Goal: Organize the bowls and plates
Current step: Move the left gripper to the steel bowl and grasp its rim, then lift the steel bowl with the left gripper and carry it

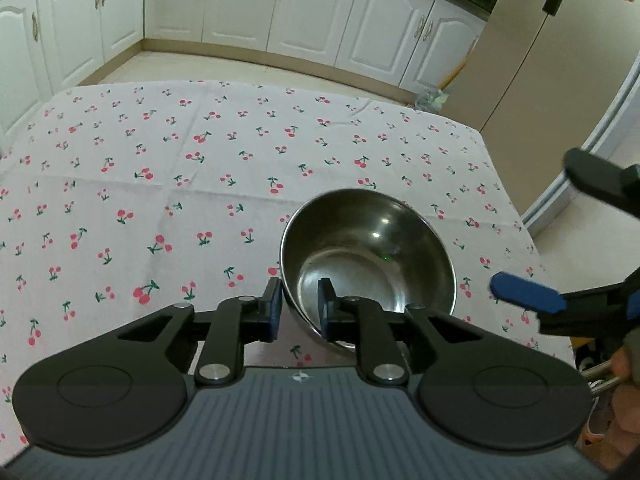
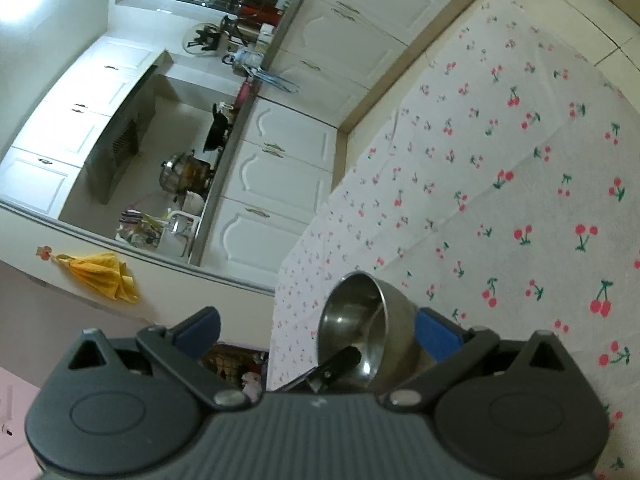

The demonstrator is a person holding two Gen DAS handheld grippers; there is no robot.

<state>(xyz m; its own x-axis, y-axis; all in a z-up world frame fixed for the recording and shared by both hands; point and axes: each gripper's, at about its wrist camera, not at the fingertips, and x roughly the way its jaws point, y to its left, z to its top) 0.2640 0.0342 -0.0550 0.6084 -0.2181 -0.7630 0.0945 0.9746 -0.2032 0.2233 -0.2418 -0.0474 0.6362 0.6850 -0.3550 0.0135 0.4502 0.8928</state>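
Observation:
A steel bowl [image 1: 372, 248] stands, slightly tipped, on the cherry-print tablecloth [image 1: 160, 180] near the table's right edge. My left gripper [image 1: 301, 303] is shut on the bowl's near rim, one finger outside the wall and the other inside. My right gripper [image 1: 532, 224] hangs open just right of the bowl, its blue pad [image 1: 524, 292] apart from the steel. In the right wrist view the bowl [image 2: 396, 320] shows tilted ahead of my open right gripper [image 2: 318, 324], and the dark left finger [image 2: 340, 360] reaches into it.
White floor cabinets [image 1: 240, 4] run along the far wall beyond the table. A tall fridge [image 1: 520, 60] stands right of the table's corner. The counter [image 2: 224, 168] carries pots and kitchenware. A person's fingers [image 1: 624, 364] show at the right edge.

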